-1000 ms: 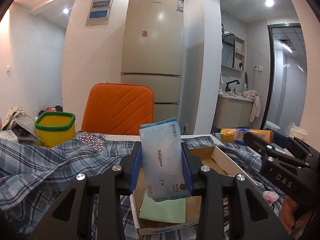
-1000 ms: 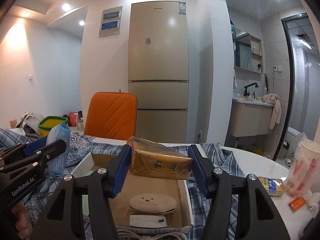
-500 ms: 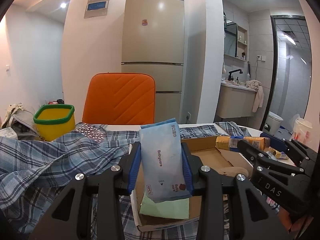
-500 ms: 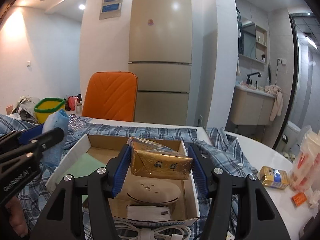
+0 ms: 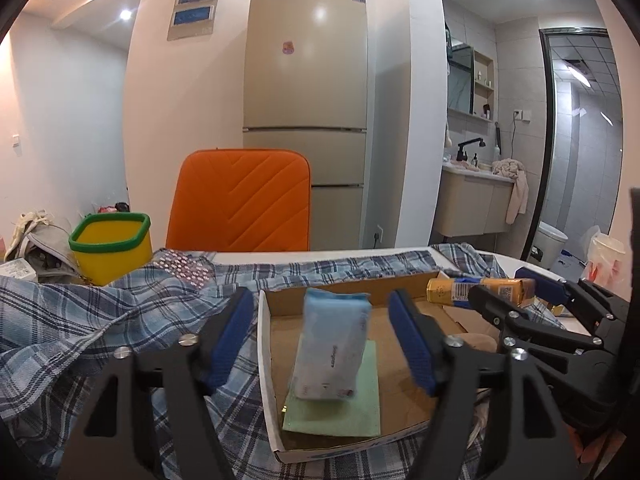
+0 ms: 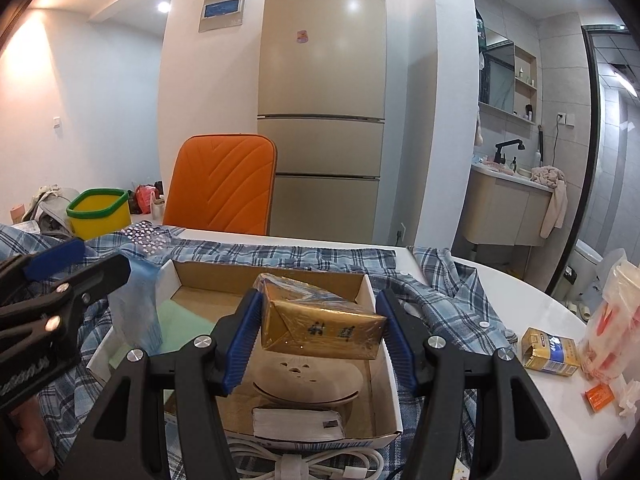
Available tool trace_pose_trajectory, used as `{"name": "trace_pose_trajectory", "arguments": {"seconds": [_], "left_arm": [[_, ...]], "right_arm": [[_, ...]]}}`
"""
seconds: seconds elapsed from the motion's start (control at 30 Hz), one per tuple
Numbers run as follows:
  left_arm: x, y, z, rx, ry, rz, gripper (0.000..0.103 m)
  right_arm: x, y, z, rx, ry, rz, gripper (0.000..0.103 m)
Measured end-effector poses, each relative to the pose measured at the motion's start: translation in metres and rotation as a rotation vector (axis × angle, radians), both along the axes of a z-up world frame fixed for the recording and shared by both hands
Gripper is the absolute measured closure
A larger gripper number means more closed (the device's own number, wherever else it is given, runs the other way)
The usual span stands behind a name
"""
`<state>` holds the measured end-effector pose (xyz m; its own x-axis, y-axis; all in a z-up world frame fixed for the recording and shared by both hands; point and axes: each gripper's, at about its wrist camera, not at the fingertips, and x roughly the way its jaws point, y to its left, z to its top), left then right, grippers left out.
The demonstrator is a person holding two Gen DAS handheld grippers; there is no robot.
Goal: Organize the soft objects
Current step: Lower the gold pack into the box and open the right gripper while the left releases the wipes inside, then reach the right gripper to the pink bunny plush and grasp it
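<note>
**Wipes pack released into the box**

The left gripper (image 5: 322, 334) has just been opening; its blue pads stand clear of the pale blue soft wipes pack (image 5: 331, 350), which is blurred and tilted over the green sheet (image 5: 340, 412) inside the shallow cardboard box (image 5: 265, 364). The right gripper (image 6: 318, 334) clamps a gold foil-wrapped packet (image 6: 320, 326) above that box. Checked blue cloth (image 5: 100, 320) lies beneath.

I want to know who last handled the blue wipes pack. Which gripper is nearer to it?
Left. The left gripper has just opened, its pads apart on either side of the blue wipes pack in the cardboard box. The right gripper, off to the pack's right, is shut on the gold pack.
</note>
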<state>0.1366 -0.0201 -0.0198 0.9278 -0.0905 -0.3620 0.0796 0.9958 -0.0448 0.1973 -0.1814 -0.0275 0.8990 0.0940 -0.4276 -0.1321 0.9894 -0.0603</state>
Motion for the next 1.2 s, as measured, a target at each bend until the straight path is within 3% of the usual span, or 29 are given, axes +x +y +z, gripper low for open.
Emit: {"name": "trace_pose_trajectory", "arguments": {"seconds": [0.33, 0.47, 0.67, 1.07, 1.2], "left_arm": [[-0.006, 0.000, 0.005, 0.008, -0.037, 0.007, 0.001], [-0.008, 0.000, 0.006, 0.014, -0.050, 0.015, 0.001], [-0.008, 0.001, 0.007, 0.015, -0.052, 0.021, 0.001], [-0.014, -0.003, 0.009, 0.030, -0.078, 0.023, 0.001], [-0.022, -0.001, 0.014, 0.033, -0.122, 0.050, 0.001]], "right_arm": [[0.002, 0.004, -0.002, -0.009, 0.024, 0.004, 0.042], [0.002, 0.004, -0.001, -0.008, 0.023, 0.006, 0.039], [0.000, 0.003, 0.001, -0.010, 0.015, 0.004, 0.021], [-0.002, 0.003, 0.002, -0.016, 0.007, 0.006, 0.021], [-0.010, -0.002, 0.010, -0.007, -0.047, -0.034, 0.021]]}}
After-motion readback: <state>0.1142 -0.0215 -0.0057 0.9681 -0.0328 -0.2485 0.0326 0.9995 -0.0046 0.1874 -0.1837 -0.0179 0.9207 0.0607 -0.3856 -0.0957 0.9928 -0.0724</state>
